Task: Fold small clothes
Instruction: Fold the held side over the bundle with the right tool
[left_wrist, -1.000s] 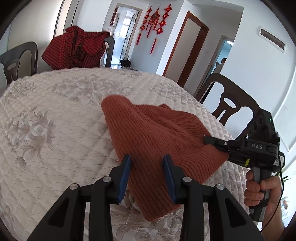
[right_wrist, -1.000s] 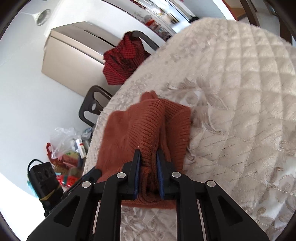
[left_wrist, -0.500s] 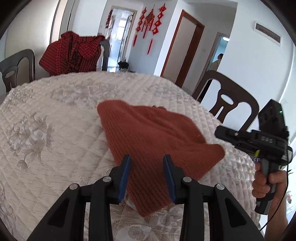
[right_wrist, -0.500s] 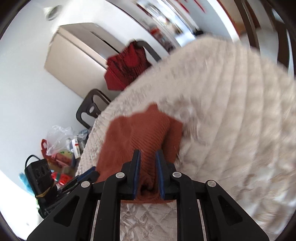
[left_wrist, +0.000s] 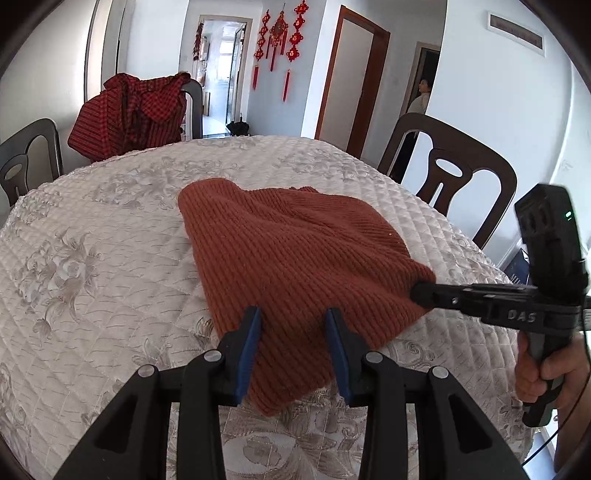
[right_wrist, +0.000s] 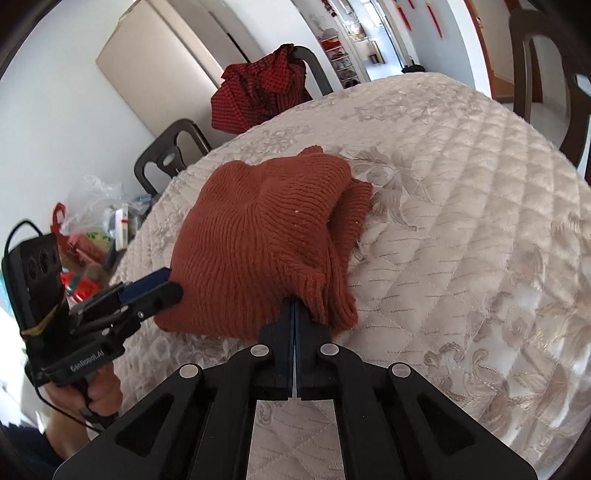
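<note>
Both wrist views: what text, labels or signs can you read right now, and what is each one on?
"DAS" – on the body of the right claw, seen in the left wrist view.
"GenRobot.AI" – on the body of the left claw, seen in the right wrist view.
Red hanging ornaments on the far wall: characters too small to read.
Packets in the plastic bag beside the table: print too blurred to read.

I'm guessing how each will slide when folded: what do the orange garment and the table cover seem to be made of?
Orange garment: looks like ribbed knit, wool or acrylic, matte and soft; raised ribs and a cuffed edge show.
Table cover: seems a quilted woven fabric with slight sheen; diamond stitching and floral pattern show.
</note>
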